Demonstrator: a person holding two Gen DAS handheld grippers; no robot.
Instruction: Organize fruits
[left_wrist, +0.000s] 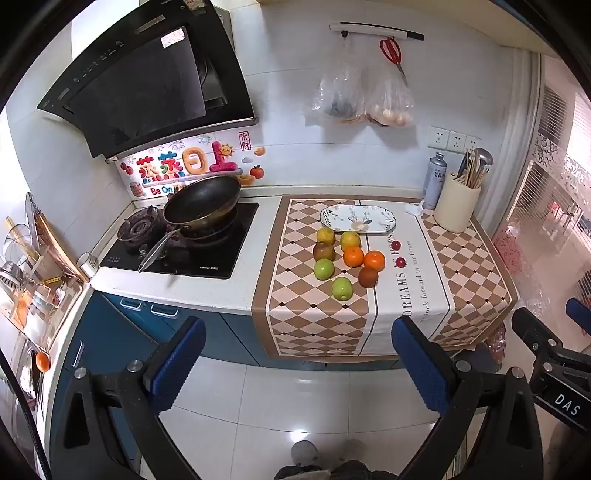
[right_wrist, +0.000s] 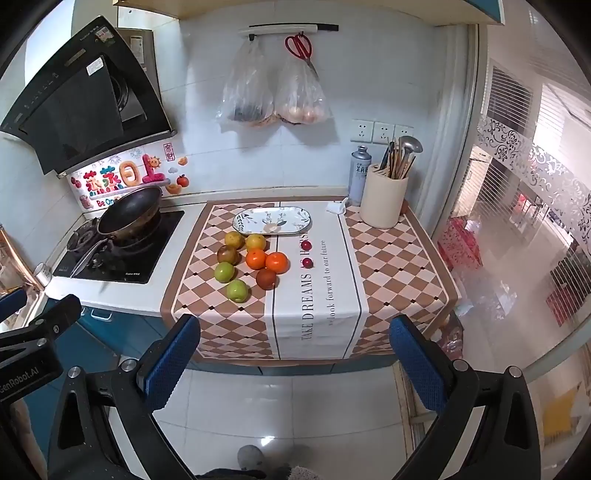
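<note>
Nothing is sorted yet: your left gripper and right gripper both gape empty, well short of the counter, while the fruits lie loose on the cloth beside the bare plate.

Glossy ceramic plate sits behind the shiny-skinned fruits on a matt cloth runner (printed diamonds).
</note>
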